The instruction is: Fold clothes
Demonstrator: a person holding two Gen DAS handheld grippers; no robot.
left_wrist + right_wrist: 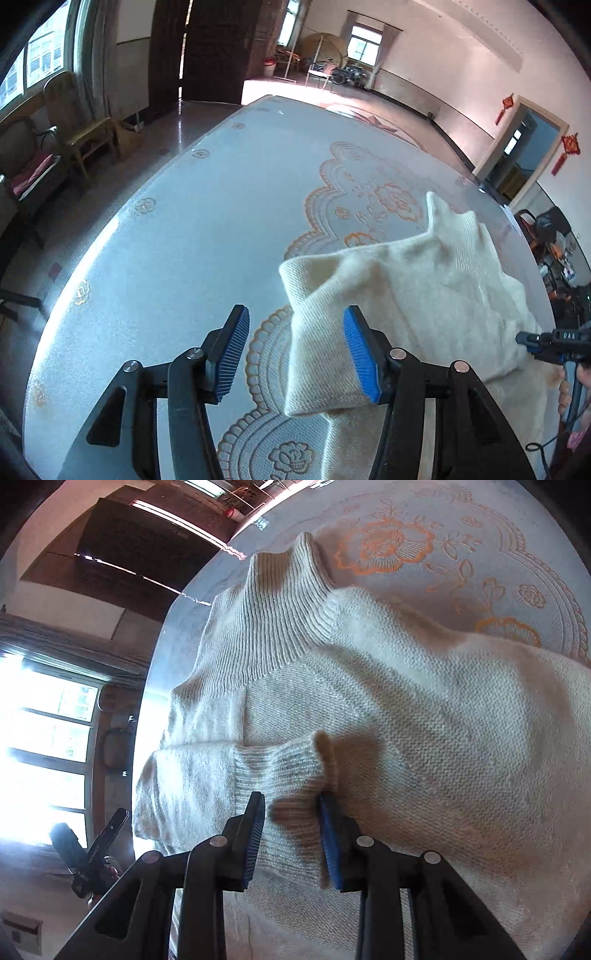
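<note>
Cream ribbed-knit turtleneck sweater (388, 701) lies on the bench (184, 240), a round top under a pale lace-pattern cover, collar toward 11 o'clock in the right wrist view. Left gripper (295, 354): jaws roughly half spread, sleeve cuff (325, 354) lying loose between them against the right pad, no pinch visible. Right gripper (291, 834): narrow, other ribbed cuff (280, 768) between the pads; contact unclear, can't tell if it's clamped. My read: sleeve fold in progress. Lay each cuff flat across the body, then pull clear without dragging knit.
</note>
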